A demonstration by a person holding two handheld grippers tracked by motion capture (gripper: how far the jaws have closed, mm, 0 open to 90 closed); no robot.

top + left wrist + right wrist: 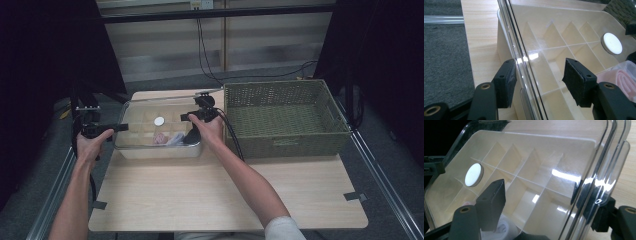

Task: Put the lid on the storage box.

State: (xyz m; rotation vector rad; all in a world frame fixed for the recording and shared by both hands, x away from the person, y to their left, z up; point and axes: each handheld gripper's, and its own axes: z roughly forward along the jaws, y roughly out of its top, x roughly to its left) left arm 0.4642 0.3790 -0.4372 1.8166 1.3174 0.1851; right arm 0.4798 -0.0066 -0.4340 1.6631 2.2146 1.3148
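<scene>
A clear plastic lid (145, 111) lies over a cream box (159, 150) divided into compartments, at the table's back left. A white round disc (159, 121) sits on the lid. Under the lid, a pink rolled item (161, 138) lies in a front compartment. My left gripper (117, 127) stands at the lid's left edge. In the left gripper view its jaws straddle the lid rim (522, 65), open, with one pad close to the rim and the other well off it. My right gripper (192, 117) is at the lid's right edge, open, its jaws wide on either side of the rim (599, 165).
A green woven basket (285, 145) stands right of the box, close to my right hand. The wooden table (225, 195) runs toward the front. A cable trails from the right gripper along the basket's left wall. Grey floor lies past the table's left edge.
</scene>
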